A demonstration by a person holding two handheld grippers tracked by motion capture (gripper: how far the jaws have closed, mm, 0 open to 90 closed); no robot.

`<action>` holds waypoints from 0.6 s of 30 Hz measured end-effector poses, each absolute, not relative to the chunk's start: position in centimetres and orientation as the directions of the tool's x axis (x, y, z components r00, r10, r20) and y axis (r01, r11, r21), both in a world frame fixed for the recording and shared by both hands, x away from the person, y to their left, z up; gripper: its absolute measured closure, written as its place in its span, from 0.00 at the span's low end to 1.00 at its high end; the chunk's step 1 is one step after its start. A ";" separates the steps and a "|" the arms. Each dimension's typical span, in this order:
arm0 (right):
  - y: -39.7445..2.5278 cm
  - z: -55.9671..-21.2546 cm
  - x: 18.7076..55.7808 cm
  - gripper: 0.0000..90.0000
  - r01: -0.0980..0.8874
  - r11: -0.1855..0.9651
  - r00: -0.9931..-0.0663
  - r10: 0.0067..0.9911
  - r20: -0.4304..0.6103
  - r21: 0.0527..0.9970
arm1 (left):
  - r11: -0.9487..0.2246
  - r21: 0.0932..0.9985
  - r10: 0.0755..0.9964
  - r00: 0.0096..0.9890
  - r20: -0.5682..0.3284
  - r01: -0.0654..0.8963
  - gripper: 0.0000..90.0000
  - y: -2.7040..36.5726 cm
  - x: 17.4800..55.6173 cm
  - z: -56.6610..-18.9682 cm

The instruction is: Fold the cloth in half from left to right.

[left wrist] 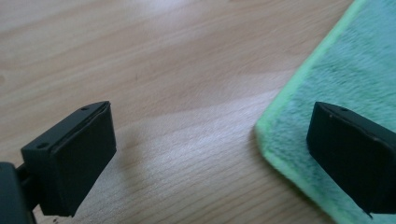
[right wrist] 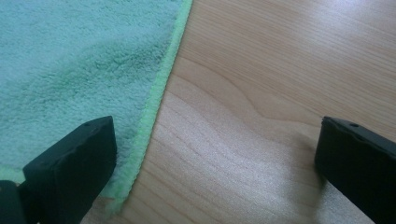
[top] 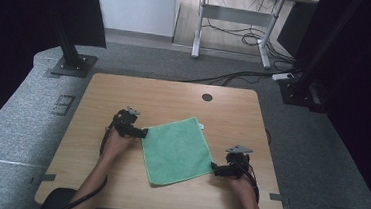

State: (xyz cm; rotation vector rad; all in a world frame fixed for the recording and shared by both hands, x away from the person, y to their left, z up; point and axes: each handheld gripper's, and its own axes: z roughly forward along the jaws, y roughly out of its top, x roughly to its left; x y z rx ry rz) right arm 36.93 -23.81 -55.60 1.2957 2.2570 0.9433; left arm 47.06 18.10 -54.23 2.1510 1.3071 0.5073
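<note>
A green microfibre cloth (top: 176, 150) lies flat on the wooden table (top: 174, 98), turned a little like a diamond. My left gripper (top: 143, 133) is at the cloth's left corner, open. In the left gripper view the cloth's corner (left wrist: 299, 135) lies between the jaws, one jaw above the cloth and the other above bare wood. My right gripper (top: 214, 169) is at the cloth's right corner, open too. In the right gripper view the cloth's edge (right wrist: 159, 93) runs between the jaws, the left jaw over the cloth (right wrist: 70, 60).
A dark round cable hole (top: 207, 97) sits near the table's far edge. Grey carpet surrounds the table. Black stand bases (top: 73, 65) stand at the back left and back right, and a desk frame with cables (top: 234, 30) is farther back.
</note>
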 end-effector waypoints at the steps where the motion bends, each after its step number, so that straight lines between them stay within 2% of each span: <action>1: -23.8 -55.6 36.9 0.00 0.612 0.353 -0.508 0.861 0.011 0.708 | -0.358 0.640 0.894 0.448 0.024 0.680 0.02 18.2 47.1 -54.4; 3: -23.8 -55.6 36.9 0.00 0.611 0.353 -0.510 0.860 0.011 0.709 | -0.330 0.644 0.896 0.444 -0.016 0.690 0.00 18.6 47.2 -54.7; 18: -23.9 -55.5 37.1 0.01 0.607 0.370 -0.533 0.846 0.014 0.704 | -0.327 0.662 0.894 0.448 -0.015 0.674 0.00 18.8 47.1 -54.9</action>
